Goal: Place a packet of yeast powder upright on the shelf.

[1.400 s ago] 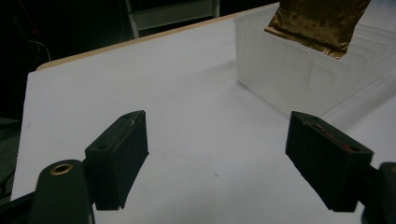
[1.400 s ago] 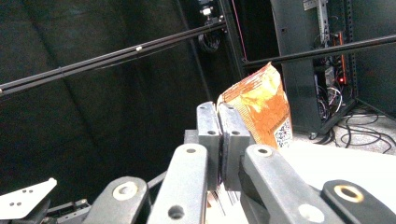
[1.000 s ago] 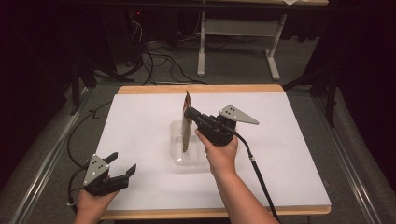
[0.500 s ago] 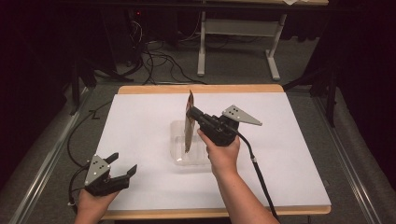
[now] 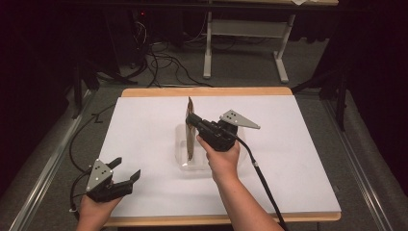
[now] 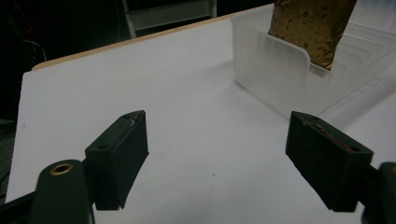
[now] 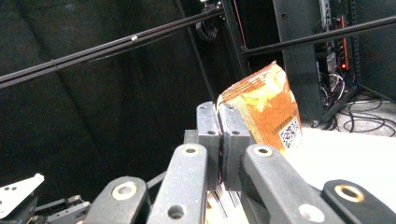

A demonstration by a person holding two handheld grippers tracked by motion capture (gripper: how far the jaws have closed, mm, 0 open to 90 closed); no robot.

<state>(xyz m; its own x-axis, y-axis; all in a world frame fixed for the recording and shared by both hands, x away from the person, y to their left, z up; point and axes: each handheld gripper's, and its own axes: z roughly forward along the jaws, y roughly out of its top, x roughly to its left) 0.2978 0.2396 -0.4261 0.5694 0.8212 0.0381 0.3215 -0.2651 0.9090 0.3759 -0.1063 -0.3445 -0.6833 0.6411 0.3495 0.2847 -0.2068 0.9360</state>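
Observation:
An orange-brown snack packet (image 5: 190, 129) stands upright on edge in a clear plastic tray (image 5: 182, 151) near the middle of the white table top. My right gripper (image 5: 192, 119) is shut on the packet's upper part; in the right gripper view the two jaws press together on the packet (image 7: 261, 109). My left gripper (image 5: 126, 169) rests at the front left of the table with its jaws wide apart and nothing between them. In the left gripper view the tray (image 6: 275, 70) and the packet's lower end (image 6: 313, 28) lie ahead to the right.
The white table top (image 5: 298, 159) has a wooden rim. Beyond the far edge are a floor with cables (image 5: 159, 62) and a table frame (image 5: 245, 38). A black cable (image 5: 262, 178) trails from my right gripper across the table toward the front.
My right gripper has shifted slightly right with the packet, which stays upright in the tray. The left gripper has not moved.

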